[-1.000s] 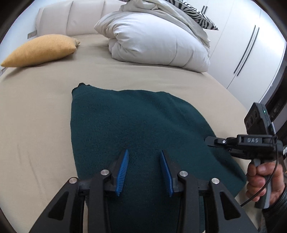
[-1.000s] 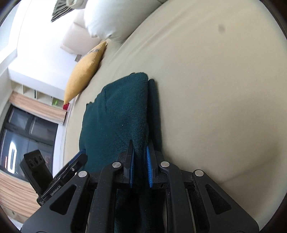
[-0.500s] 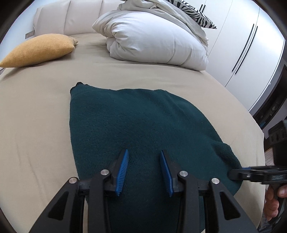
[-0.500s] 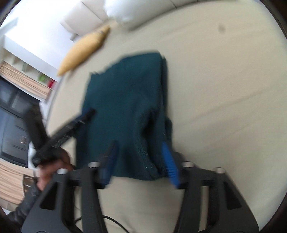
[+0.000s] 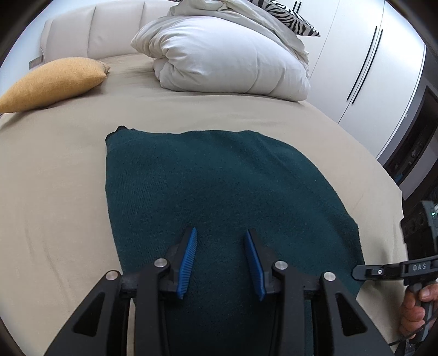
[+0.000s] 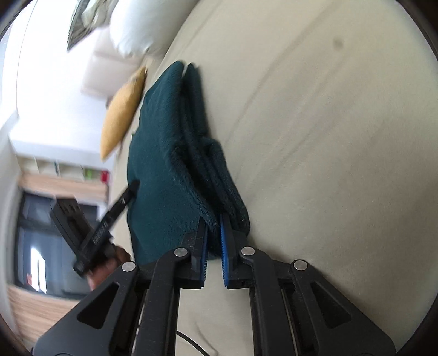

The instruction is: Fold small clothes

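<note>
Garment: a dark green knit sweater [image 5: 219,191] lies folded flat on the beige bed sheet [image 5: 54,205]; in the right wrist view [image 6: 164,169] it shows as several stacked layers.
Left gripper [image 5: 221,257]: its blue pads stand part-way spread above the near edge of the sweater, with knit under and between them but neither pad pressing on it.
Right gripper [image 6: 213,246]: its jaws are closing, and the near corner of the sweater's top layer sits between the blue pads, which already pinch it at the tips; the lower layers lie just right of the claw on the sheet.
Right gripper seen from the left: its black fingers [image 5: 383,271] reach in from the right edge, touching the sweater's near right corner, with a person's hand [image 5: 416,309] on the handle.
Left gripper seen from the right: left of the claw, beside the sweater's far edge [image 6: 109,219], blurred.
Beyond the claw: a mustard cushion [image 5: 52,82] far left, a white folded duvet [image 5: 227,57] straight ahead, a zebra-print pillow [image 5: 287,16] on top of it.
Right of the claw: white wardrobe doors [image 5: 364,68].
</note>
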The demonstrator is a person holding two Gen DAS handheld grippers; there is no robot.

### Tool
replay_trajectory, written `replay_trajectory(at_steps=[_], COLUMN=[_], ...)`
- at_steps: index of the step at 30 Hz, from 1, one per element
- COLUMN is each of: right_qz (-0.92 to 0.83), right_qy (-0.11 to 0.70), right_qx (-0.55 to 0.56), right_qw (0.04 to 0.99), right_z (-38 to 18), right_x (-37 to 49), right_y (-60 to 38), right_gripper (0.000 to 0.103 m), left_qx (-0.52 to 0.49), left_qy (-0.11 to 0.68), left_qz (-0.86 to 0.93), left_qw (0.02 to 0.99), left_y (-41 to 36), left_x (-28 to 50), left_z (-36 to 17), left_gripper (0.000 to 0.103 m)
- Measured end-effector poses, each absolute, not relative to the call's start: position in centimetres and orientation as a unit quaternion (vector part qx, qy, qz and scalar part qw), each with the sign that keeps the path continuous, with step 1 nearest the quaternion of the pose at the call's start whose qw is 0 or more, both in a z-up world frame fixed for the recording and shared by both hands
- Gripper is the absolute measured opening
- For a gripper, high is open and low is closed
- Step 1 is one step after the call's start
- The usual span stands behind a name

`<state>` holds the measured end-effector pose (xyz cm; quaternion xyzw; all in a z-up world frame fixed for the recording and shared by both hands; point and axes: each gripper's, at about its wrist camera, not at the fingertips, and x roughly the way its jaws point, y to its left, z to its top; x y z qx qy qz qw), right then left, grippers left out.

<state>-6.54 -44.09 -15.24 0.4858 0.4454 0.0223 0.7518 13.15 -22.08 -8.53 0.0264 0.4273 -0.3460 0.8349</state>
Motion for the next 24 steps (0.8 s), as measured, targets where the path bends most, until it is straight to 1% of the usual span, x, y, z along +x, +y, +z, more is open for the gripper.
replay_trajectory(at_steps=[1, 3, 4, 6, 7, 10, 12, 13, 14, 15, 16, 17, 19, 21, 23, 24], right_qz=[0.014, -0.017, -0.048, -0.064, -0.041, 0.025, 0.068, 0.081, 0.070, 0.045, 0.041, 0.061, 0.077, 0.070, 0.048, 0.034], right_qy=[0.462, 0.483, 0.487, 0.463, 0.436, 0.413, 0.407, 0.416, 0.438, 0.456, 0.445, 0.405, 0.365, 0.363, 0.379, 0.387], right_qx=[0.452, 0.411, 0.388, 0.358, 0.353, 0.364, 0.373, 0.391, 0.404, 0.408, 0.429, 0.461, 0.487, 0.491, 0.462, 0.439], right_qw=[0.763, 0.773, 0.781, 0.808, 0.827, 0.834, 0.831, 0.817, 0.800, 0.790, 0.785, 0.787, 0.790, 0.789, 0.801, 0.810], right_z=[-14.1, -12.1, -10.3, -7.6, -5.8, -4.4, -5.2, -6.8, -8.9, -10.9, -12.8, -14.0, -14.7, -14.5, -12.8, -11.8], right_x=[-6.5, -6.0, -6.2, -5.9, -5.1, -1.5, 1.1, 2.7, 3.8, 4.4, 4.0, 2.8, 0.3, -1.1, -1.7, -1.6], right_y=[-43.7, -43.5, -43.6, -43.5, -43.2, -42.1, -41.5, -41.6, -41.7, -41.8, -42.4, -43.3, -44.0, -44.3, -44.3, -44.0], right_gripper=[0.006, 0.018, 0.018, 0.018, 0.018, 0.018, 0.018, 0.018, 0.016, 0.000, 0.000, 0.000, 0.000, 0.000, 0.000, 0.003], left_qx=[0.030, 0.029, 0.024, 0.023, 0.024, 0.023, 0.018, 0.018, 0.019, 0.021, 0.019, 0.018, 0.021, 0.019, 0.019, 0.020], left_qy=[0.426, 0.427, 0.429, 0.430, 0.429, 0.433, 0.436, 0.436, 0.435, 0.435, 0.434, 0.434, 0.433, 0.436, 0.439, 0.440], left_qz=[-0.346, -0.346, -0.346, -0.345, -0.345, -0.347, -0.350, -0.352, -0.353, -0.354, -0.356, -0.356, -0.355, -0.354, -0.351, -0.349], left_qw=[0.835, 0.835, 0.834, 0.834, 0.834, 0.832, 0.829, 0.828, 0.828, 0.828, 0.828, 0.828, 0.828, 0.827, 0.827, 0.827], left_y=[-22.1, -22.2, -22.2, -22.2, -22.3, -22.4, -22.3, -22.2, -22.2, -22.2, -22.2, -22.2, -22.3, -22.3, -22.4, -22.5], left_x=[13.1, 13.2, 13.3, 13.4, 13.3, 13.5, 13.7, 13.8, 13.8, 13.8, 13.8, 13.8, 13.7, 13.8, 13.8, 13.8], left_z=[-8.5, -8.5, -8.6, -8.6, -8.6, -8.6, -8.7, -8.8, -8.9, -9.0, -9.1, -9.2, -9.2, -9.1, -9.1, -9.1], left_gripper=[0.040, 0.040, 0.040, 0.040, 0.040, 0.040, 0.040, 0.040, 0.040, 0.039, 0.039, 0.039, 0.039, 0.039, 0.039, 0.039])
